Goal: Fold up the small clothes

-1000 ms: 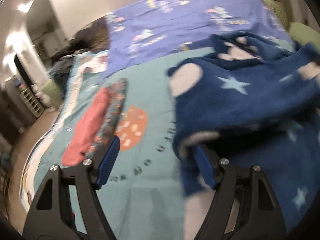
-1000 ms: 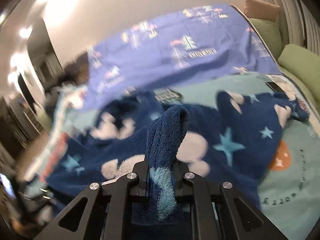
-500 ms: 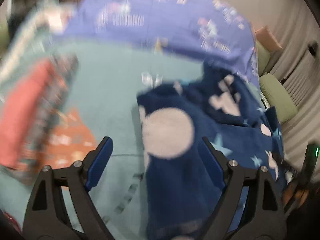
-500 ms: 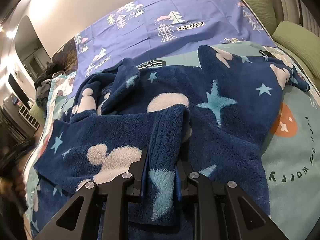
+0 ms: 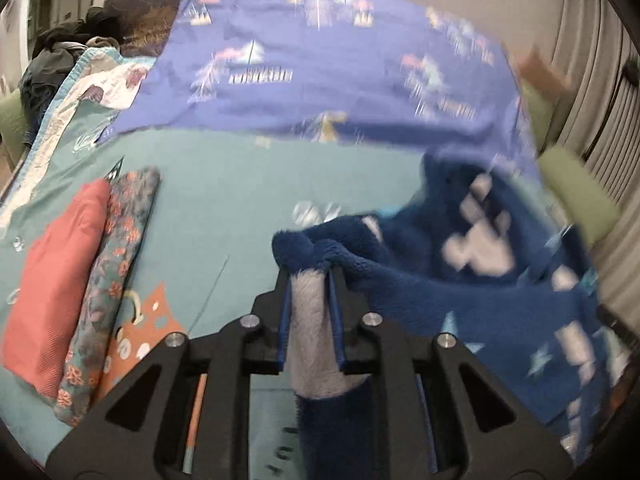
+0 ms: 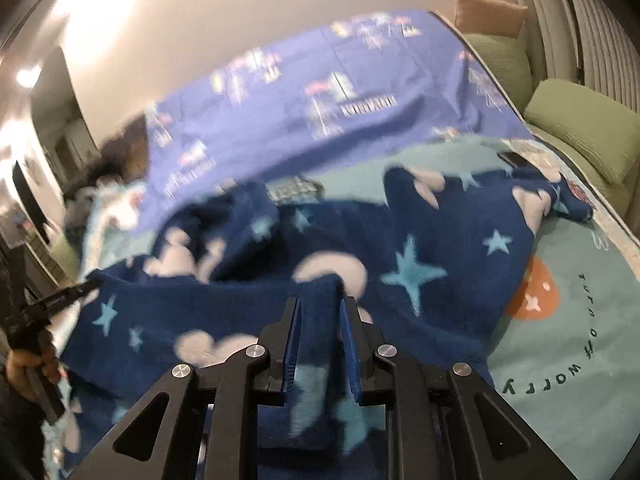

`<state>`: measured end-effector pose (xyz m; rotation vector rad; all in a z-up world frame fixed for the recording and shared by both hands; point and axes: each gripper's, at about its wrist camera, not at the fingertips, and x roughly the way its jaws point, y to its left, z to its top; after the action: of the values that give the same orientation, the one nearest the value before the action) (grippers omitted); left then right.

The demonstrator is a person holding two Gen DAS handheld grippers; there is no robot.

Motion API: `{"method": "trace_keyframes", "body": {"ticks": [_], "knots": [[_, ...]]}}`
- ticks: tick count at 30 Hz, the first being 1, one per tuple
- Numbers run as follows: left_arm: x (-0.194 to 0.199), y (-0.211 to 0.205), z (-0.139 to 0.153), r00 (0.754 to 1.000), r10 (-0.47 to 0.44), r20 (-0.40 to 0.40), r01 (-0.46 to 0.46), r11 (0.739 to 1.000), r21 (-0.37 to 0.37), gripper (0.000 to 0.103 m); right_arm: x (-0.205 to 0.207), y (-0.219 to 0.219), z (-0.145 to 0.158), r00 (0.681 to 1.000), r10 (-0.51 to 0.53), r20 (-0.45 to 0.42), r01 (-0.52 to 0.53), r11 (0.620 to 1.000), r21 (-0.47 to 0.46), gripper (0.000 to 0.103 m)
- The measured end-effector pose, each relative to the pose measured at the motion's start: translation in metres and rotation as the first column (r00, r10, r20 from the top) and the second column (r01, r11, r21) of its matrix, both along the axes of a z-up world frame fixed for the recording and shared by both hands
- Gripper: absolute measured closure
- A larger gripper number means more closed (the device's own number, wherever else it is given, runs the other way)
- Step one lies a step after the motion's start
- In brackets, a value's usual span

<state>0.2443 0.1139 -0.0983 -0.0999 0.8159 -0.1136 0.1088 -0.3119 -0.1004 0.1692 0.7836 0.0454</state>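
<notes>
The left tongs are closing on the fleece garment, and the right tongs are clamped on it too. Folded clothes are laid well apart on the bed; nothing is blocked.

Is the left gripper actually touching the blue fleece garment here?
Touching. In the left wrist view the left gripper, jaws closing, pinches a fold of the blue fleece garment between both fingers.

Fleece garment spread across the bed, in front of the patterned sheet covering the bed's far part. Two folded clothes lie side by side at the left of the bed. Pillows line the right edge, beside the garment
</notes>
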Motion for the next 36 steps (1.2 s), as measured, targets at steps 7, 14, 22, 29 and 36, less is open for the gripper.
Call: {"method": "trace_keyframes", "body": {"ticks": [7,14,22,29,36], "knots": [[-0.049,0.022,0.03,0.998,0.01,0.066,-0.006,0.998,-0.068,0.058,-0.017,-0.021,0.0,0.998,0.051,-0.043,-0.045,0.99,0.135,0.07],[-0.083,-0.02,0.019,0.976,-0.215,-0.027,0.21,0.967,-0.143,0.029,-0.012,0.004,-0.017,0.978,0.15,-0.143,-0.13,0.981,0.141,0.038],[-0.089,-0.044,0.0,0.979,-0.196,-0.064,0.199,0.979,0.043,0.034,-0.031,-0.019,-0.004,0.997,0.01,-0.077,-0.007,0.999,0.049,0.095],[-0.097,-0.037,0.0,0.984,-0.164,-0.062,0.168,0.984,0.061,0.034,-0.037,-0.047,-0.01,0.993,0.019,-0.116,0.002,0.984,0.177,0.095],[-0.117,-0.072,0.038,0.965,-0.258,0.044,0.255,0.965,0.054,0.034,-0.041,-0.059,0.007,0.997,0.009,-0.071,0.004,0.984,0.18,0.084]]}}
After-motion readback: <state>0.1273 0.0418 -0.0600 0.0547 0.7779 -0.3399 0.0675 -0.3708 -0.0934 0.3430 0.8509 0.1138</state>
